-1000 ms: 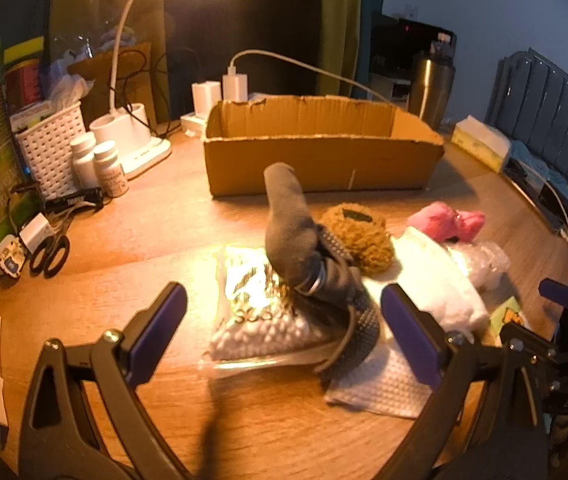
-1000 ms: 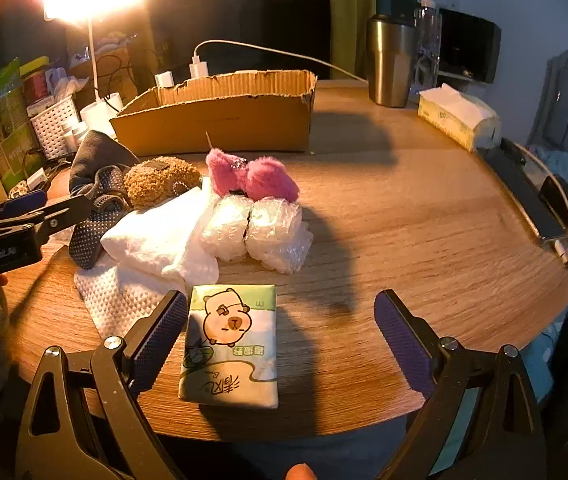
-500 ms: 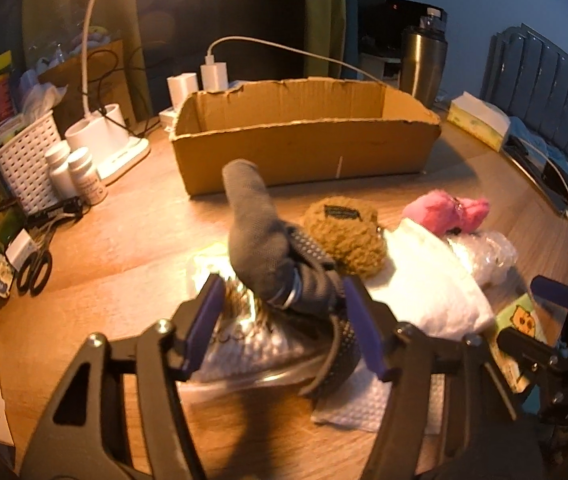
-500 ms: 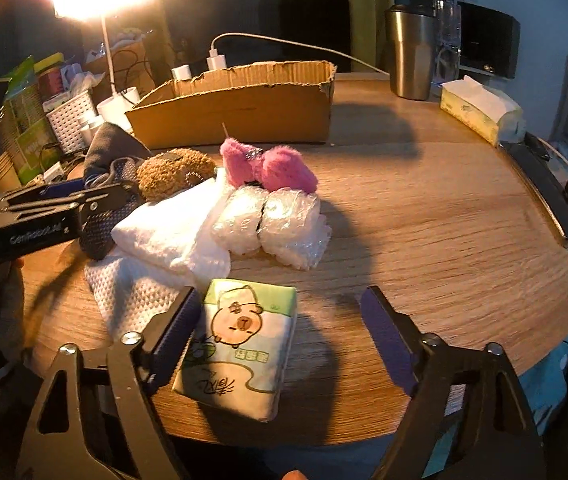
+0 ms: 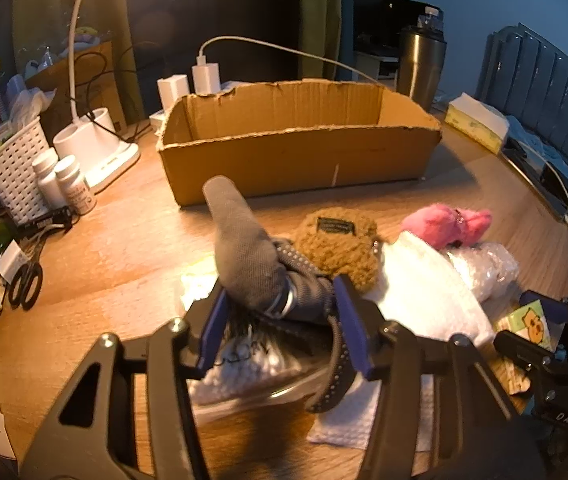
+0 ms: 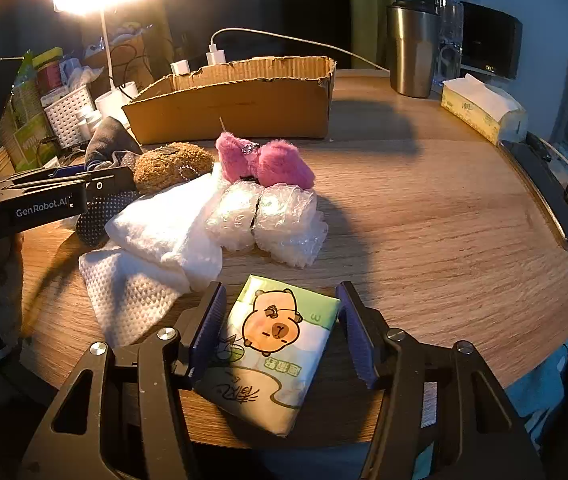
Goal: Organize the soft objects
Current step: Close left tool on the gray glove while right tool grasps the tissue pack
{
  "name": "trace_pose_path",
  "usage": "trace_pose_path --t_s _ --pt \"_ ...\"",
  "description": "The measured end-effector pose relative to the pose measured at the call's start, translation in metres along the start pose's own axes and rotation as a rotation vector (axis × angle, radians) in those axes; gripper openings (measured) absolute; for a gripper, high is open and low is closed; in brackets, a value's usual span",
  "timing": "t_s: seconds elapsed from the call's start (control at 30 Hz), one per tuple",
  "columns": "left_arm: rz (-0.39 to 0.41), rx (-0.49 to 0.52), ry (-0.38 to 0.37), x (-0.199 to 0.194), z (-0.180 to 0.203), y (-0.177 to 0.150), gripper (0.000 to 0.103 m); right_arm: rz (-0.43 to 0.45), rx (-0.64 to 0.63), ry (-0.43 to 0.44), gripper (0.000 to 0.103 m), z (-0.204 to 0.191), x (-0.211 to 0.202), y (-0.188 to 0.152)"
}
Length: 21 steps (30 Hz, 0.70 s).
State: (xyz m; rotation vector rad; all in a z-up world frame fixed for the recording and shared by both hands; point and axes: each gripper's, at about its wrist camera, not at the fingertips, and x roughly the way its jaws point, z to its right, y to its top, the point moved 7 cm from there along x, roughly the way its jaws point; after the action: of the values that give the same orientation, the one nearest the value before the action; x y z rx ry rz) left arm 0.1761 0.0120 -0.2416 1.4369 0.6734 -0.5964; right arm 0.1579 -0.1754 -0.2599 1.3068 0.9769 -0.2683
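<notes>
I've got both tools over the soft pile at the desk's (image 6: 424, 208) near edge. L tool (image 5: 280, 326) is closing around the grey glove (image 5: 244, 256), which sits between the blue pads (image 5: 350, 332). The pads look right up against it, but I can't tell if they're pressing yet. The glove pokes up over a bag of white beads (image 5: 244, 364), w/ a dotted strap (image 5: 334, 372) hanging out beside the R pad.

R tool (image 6: 282, 330) is closing on the tissue pack (image 6: 276, 348) w/ the cartoon animal. The L pad looks to touch the pack's edge, the R pad stands just clear, so no grip yet.

Rest of the pile sits btwn the tools and the box (image 6: 236, 100): brown pouch (image 6: 172, 164), pink bow (image 6: 264, 162), two bubble-wrap rolls (image 6: 268, 220), white cloth (image 6: 164, 232) on a paper towel (image 6: 132, 296). The box stands behind them, apart from the pile, no soft items visible inside.
</notes>
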Motion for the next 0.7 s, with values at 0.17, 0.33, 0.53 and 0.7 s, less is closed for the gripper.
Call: trace_pose_path --t_s 0.17,0.33,0.53,0.7 --pt "0.006 -0.002 -0.011 -0.004 0.002 0.000 0.048 0.004 0.001 -0.012 0.059 0.001 -0.002 0.001" --pt "0.020 -0.002 -0.020 -0.010 0.003 0.000 0.043 0.017 -0.001 -0.030 0.058 0.003 -0.007 0.004" --pt "0.043 0.004 -0.032 -0.021 0.006 0.002 0.042 0.041 -0.019 -0.040 0.058 0.001 -0.015 0.010" --pt "0.076 0.006 -0.047 -0.035 0.007 0.007 0.041 0.072 -0.038 -0.053 0.056 -0.003 -0.025 0.019"
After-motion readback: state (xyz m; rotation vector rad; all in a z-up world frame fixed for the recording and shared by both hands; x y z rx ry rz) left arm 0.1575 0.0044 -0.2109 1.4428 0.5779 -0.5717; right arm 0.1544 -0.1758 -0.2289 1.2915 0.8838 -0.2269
